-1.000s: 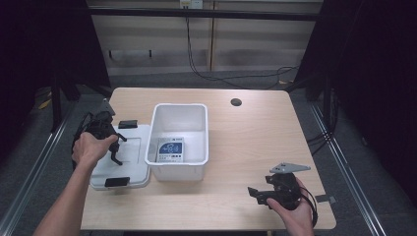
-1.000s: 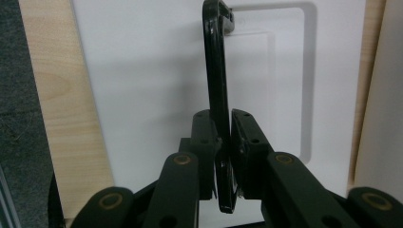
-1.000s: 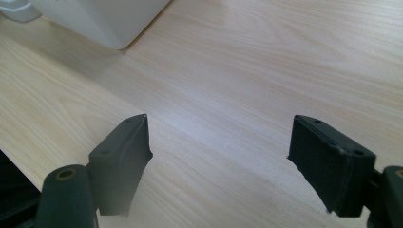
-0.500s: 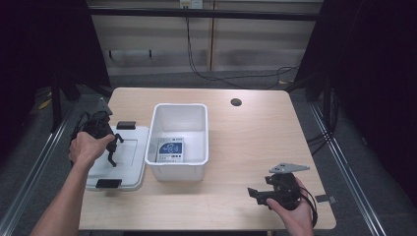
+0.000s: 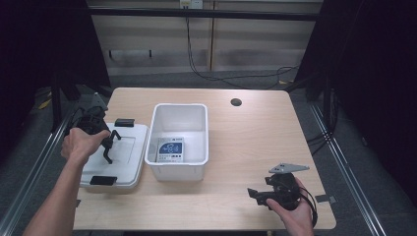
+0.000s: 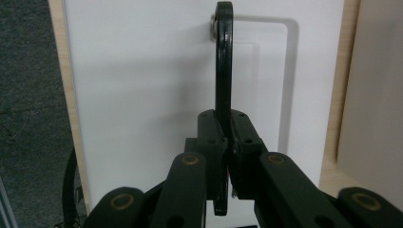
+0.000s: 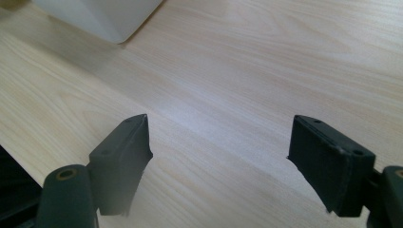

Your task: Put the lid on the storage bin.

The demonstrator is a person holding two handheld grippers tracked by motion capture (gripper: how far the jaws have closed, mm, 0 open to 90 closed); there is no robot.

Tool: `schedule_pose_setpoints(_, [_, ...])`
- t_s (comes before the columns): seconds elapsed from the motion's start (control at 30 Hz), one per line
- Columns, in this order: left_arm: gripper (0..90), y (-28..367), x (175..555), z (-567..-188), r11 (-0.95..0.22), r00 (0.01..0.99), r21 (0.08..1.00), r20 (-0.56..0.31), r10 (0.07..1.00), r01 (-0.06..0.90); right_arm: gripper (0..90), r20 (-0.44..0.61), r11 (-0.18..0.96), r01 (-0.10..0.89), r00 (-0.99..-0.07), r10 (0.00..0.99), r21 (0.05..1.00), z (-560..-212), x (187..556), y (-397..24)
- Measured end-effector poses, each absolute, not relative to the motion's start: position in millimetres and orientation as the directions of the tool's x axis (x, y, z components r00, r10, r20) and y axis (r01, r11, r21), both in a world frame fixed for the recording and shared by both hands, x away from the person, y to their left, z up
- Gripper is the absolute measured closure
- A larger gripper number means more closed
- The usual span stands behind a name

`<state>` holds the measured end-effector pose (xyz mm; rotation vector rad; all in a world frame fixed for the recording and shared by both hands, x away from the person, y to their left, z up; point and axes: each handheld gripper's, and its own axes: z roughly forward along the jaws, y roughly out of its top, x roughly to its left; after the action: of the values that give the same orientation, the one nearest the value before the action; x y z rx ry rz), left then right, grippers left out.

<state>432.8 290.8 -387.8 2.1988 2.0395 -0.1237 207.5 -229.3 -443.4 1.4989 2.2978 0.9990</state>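
Note:
A white lid (image 5: 129, 156) lies flat at the table's left, beside an open white bin (image 5: 179, 109). On the lid's top is a thin black handle (image 6: 223, 71), swung up on its pivot. My left gripper (image 6: 226, 142) is shut on this handle, with the jaws pinching its lower part; in the high view the left gripper (image 5: 107, 146) sits over the lid's middle. Inside the bin lies a blue and white booklet (image 5: 171, 150). My right gripper (image 5: 254, 194) hovers low at the table's front right, open with nothing between its pads (image 7: 123, 147).
Black latches sit at the lid's far end (image 5: 124, 122) and near end (image 5: 103, 180). The bin's corner (image 7: 104, 14) is at the top left of the right gripper view. A round cable hole (image 5: 236, 102) is at the table's back. Bare wood (image 5: 260, 142) lies right of the bin.
My left hand has shifted slightly to the left with the handle in its jaws, and the lid has slid a little with it. The right gripper has stayed put.

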Motion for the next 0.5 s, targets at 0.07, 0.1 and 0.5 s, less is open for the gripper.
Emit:
schedule_pose_setpoints(0.07, [85.2,293,432,-385,-0.065,0.072,0.046,-0.151,0.986,0.997,20.9,0.174,0.249,0.723,-0.456,0.873,0.644,-444,208,-229])
schedule_pose_setpoints(0.1, [85.2,294,432,-384,-0.067,0.073,0.047,-0.151,0.986,0.997,20.9,0.174,0.249,0.723,-0.456,0.873,0.644,-444,208,-229])
schedule_pose_setpoints(0.5, [85.2,299,430,-362,-0.090,0.100,0.070,-0.156,0.983,0.994,18.1,0.189,0.246,0.739,-0.451,0.872,0.628,-445,209,-230])
